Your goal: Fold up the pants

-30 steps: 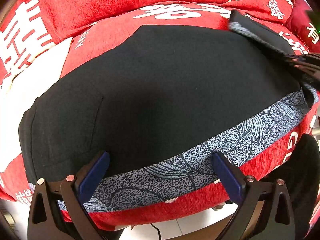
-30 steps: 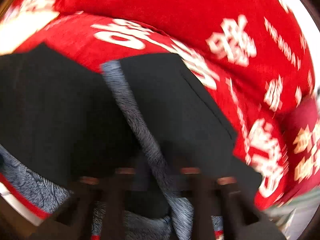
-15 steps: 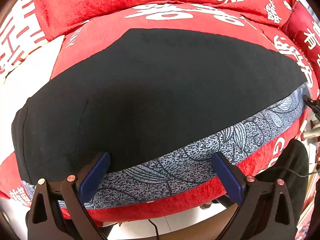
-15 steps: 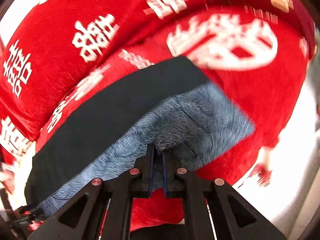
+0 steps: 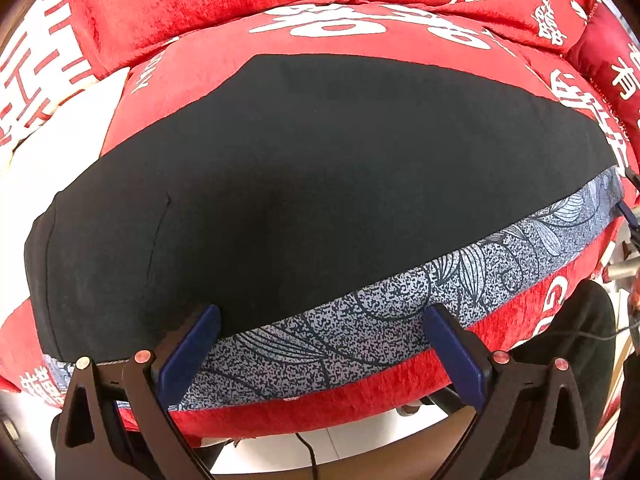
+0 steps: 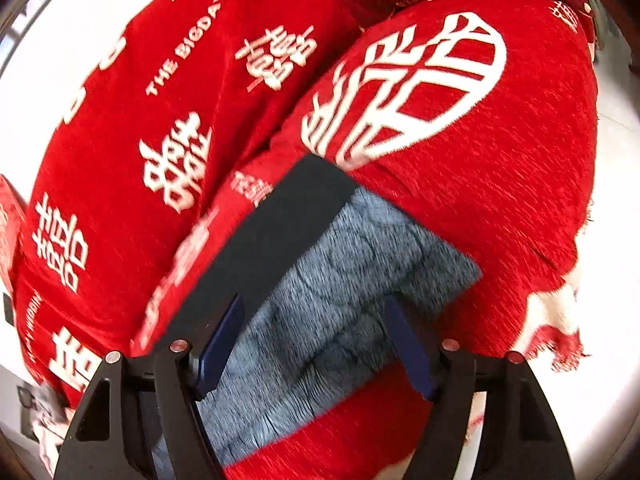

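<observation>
A red sofa cover (image 5: 360, 92) printed with white characters carries everything here. Spread flat on its seat lie the pants (image 5: 320, 184), black on top, with a blue-grey leaf-patterned layer (image 5: 460, 292) showing as a band along the near edge. They look already folded lengthwise, one leg over the other, and the cloth lies smooth.

The step in hand appears to be the end of that first fold: the far leg end has been set down and let go. In the right wrist view the right hand-held gripper (image 6: 316, 340) stands over the leg end (image 6: 360, 264), where the black layer and the patterned layer meet at a corner. Its jaws have just been opening and now stand wide, with cloth below them but nothing pinched.

The left hand-held gripper (image 5: 320, 336) hangs over the near edge at the waist end, jaws spread wide and empty, its blue pads (image 5: 192, 344) just above the patterned band.

The next move probably calls for gripping both layers together at one end and carrying it across to the other, keeping the edges lined up.
</observation>
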Available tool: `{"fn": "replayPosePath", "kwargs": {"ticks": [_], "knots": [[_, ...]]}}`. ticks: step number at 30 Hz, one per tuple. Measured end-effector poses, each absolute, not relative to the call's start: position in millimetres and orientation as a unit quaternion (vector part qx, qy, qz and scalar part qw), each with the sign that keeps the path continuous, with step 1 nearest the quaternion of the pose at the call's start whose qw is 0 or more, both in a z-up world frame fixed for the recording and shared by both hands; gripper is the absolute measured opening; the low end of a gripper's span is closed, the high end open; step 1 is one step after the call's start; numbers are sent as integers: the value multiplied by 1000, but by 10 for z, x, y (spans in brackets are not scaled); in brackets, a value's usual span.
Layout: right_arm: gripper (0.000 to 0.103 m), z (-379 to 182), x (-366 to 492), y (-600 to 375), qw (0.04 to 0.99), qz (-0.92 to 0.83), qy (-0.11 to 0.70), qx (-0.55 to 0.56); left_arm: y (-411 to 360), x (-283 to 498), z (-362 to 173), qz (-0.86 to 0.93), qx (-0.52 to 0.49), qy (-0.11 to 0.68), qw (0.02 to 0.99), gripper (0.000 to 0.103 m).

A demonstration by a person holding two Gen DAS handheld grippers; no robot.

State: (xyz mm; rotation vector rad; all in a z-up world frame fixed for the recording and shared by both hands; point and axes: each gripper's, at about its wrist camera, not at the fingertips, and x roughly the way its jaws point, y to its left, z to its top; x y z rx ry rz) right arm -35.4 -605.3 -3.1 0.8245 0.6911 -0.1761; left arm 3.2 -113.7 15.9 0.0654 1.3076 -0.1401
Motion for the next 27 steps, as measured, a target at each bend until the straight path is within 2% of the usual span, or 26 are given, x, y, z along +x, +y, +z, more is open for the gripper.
{"fn": "replayPosePath", "kwargs": {"ticks": [1, 4, 5, 6, 7, 13, 15, 21, 25, 26, 27], "knots": [[73, -74, -291, -6070, 849, -83, 335, 401, -1135, 34, 158, -64, 30, 608, 791, 102], [58, -96, -219, -6131, 843, -97, 333, 411, -1145, 26, 158, -62, 30, 608, 791, 102], [44, -92, -209, -6149, 841, -98, 332, 415, -1148, 21, 157, -61, 31, 608, 791, 102], [12, -72, -218, -6161, 842, -94, 331, 416, -1149, 19, 158, -61, 31, 608, 791, 102], [6, -56, -201, -6163, 841, -94, 338, 412, -1148, 20, 156, -60, 31, 608, 791, 102], [6, 700, -526, -5899, 890, -101, 281, 346, -1138, 16, 285, -57, 26, 595, 801, 102], [6, 788, -617, -5806, 898, -116, 277, 323, -1148, 20, 300, -62, 26, 592, 803, 102], [6, -31, -315, -5989, 844, -169, 400, 315, -1174, 22, 151, -66, 41, 610, 789, 102], [7, 70, -370, -5930, 855, -182, 385, 296, -1100, -27, 249, -66, 31, 600, 797, 102], [11, 108, -377, -5924, 854, -190, 388, 289, -1098, -26, 259, -63, 30, 599, 798, 102], [27, 152, -388, -5932, 846, -215, 400, 281, -1085, -19, 273, -60, 30, 597, 800, 102]]}}
